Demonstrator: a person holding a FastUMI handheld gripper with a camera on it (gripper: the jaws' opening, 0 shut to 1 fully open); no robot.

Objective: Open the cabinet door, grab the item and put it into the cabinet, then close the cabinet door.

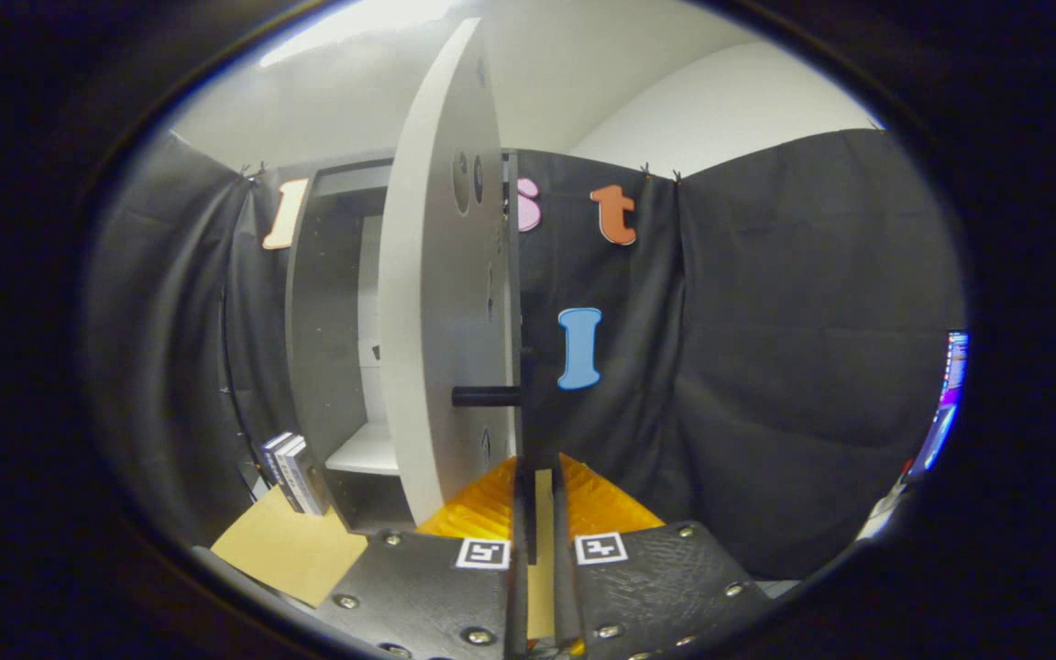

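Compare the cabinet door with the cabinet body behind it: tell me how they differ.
The cabinet door is pale, while the cabinet body has dark grey side walls. The door stands swung open, edge-on just ahead of the claw, whose fingers sit nearly closed around the door's edge; the body stands fixed beyond, beside the books. The door carries a dark handle; the body holds a white shelf. Both stand upright.

We ride on the gripper (537,477), looking forward along its two fingers, which sit almost together at the near bottom. We're right up against the cabinet door (445,293), seeing its edge head-on, handle (487,396) just ahead. Left and farther off, the cabinet (335,302) interior opens up; right and far, the booth wall (766,348) closes the scene. Low, level viewpoint.
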